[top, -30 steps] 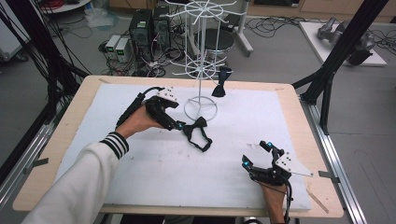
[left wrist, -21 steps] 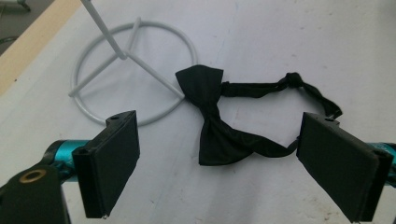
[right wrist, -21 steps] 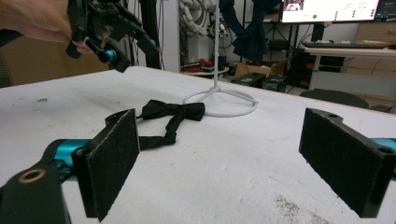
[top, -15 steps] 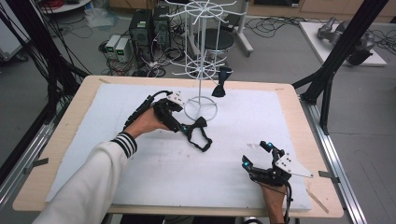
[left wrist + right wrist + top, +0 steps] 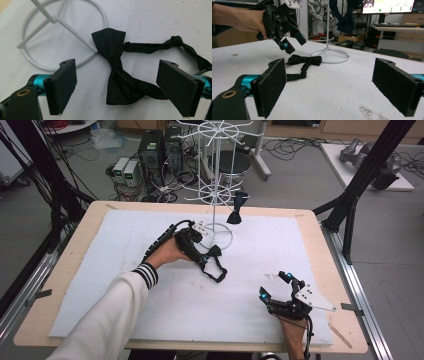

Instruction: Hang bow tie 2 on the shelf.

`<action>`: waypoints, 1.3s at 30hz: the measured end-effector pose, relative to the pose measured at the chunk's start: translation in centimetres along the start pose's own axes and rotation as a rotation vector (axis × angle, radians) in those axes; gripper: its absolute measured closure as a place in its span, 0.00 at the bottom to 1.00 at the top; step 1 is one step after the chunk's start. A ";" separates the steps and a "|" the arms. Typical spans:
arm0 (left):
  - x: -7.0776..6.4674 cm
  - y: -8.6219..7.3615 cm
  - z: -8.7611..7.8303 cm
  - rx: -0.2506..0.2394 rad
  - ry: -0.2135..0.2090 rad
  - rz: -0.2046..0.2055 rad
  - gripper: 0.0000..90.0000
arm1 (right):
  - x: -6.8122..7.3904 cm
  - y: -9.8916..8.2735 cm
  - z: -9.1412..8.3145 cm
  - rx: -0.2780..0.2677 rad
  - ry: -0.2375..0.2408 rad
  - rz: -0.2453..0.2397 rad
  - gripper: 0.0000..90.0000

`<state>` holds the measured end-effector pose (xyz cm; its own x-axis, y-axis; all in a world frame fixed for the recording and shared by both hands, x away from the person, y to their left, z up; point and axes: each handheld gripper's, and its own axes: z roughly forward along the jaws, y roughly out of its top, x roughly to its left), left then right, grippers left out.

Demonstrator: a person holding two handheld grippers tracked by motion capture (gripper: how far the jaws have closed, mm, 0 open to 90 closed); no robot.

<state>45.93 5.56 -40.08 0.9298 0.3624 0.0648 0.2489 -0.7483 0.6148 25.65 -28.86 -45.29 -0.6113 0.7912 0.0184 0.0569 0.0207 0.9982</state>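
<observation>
My left gripper (image 5: 117, 82) hangs wide open over the black bow tie (image 5: 117, 72), lying ungrasped mid-desk against the wire rack's base ring (image 5: 63, 35), while my right gripper (image 5: 280, 287), also open, idles near the front-right corner; I judge the pickup not yet done.

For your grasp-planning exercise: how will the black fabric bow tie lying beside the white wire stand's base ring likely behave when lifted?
The black fabric bow tie looks soft and creased, so probably floppy. Its knotted strap lies loose and would likely dangle. It seems light; the open left gripper should lift it easily.
</observation>
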 end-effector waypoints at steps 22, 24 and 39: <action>-0.2 -0.1 2.2 0.051 0.031 -0.044 0.28 | 0.1 -0.1 -0.1 -0.012 -0.010 -0.007 0.13; -0.2 -0.1 2.2 0.055 0.035 -0.045 0.29 | 0.1 -0.1 -0.1 -0.012 -0.010 -0.006 0.13; -0.3 -0.1 2.8 0.074 0.043 -0.049 0.48 | 0.1 -0.1 -0.1 -0.011 -0.008 0.003 0.13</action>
<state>46.34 3.95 -42.33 0.9040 0.4217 0.0711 0.3141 -0.7675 0.5588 25.46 -28.86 -45.36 -0.6044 0.7964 0.0208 0.0502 0.0121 0.9987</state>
